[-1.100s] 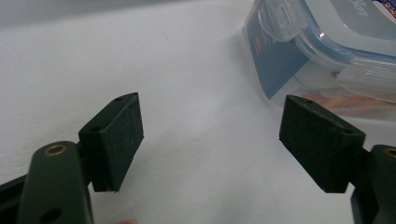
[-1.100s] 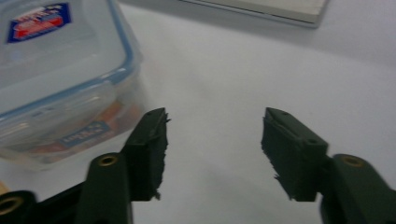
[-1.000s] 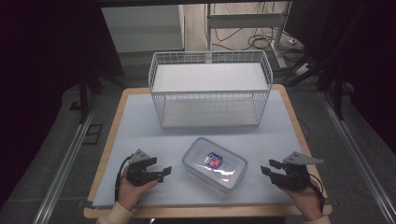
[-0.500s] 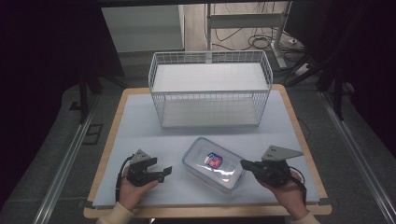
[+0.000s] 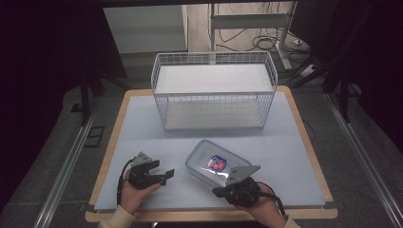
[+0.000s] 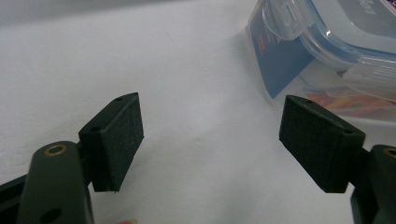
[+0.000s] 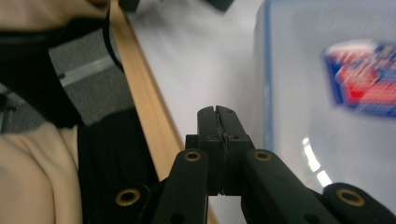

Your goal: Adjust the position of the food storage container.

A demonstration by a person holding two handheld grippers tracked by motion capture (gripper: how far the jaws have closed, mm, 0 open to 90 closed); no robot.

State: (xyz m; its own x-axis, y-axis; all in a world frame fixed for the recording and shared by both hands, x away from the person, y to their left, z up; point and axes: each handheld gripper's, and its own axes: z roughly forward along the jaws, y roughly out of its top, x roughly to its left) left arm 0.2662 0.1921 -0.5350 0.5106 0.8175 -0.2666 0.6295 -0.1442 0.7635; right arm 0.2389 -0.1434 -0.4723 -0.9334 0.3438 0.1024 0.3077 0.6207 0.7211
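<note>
Table (image 5: 294, 142): wire basket (image 5: 214, 95), lidded container (image 5: 216, 164)

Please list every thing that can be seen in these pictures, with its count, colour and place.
Food container: 1, clear with blue-rimmed lid and red-blue label, near middle of mat.
Wire basket: 1, white, far side of mat.
Mat: 1, pale blue, covering the table.
Table: 1, wooden edge.
Cables: several, dark, on the floor behind.
Left tongs: 1, black, open, left of the container.
Right tongs: 1, black, shut, empty, at the container's near edge.
Hands: 2, holding the tongs.
</note>
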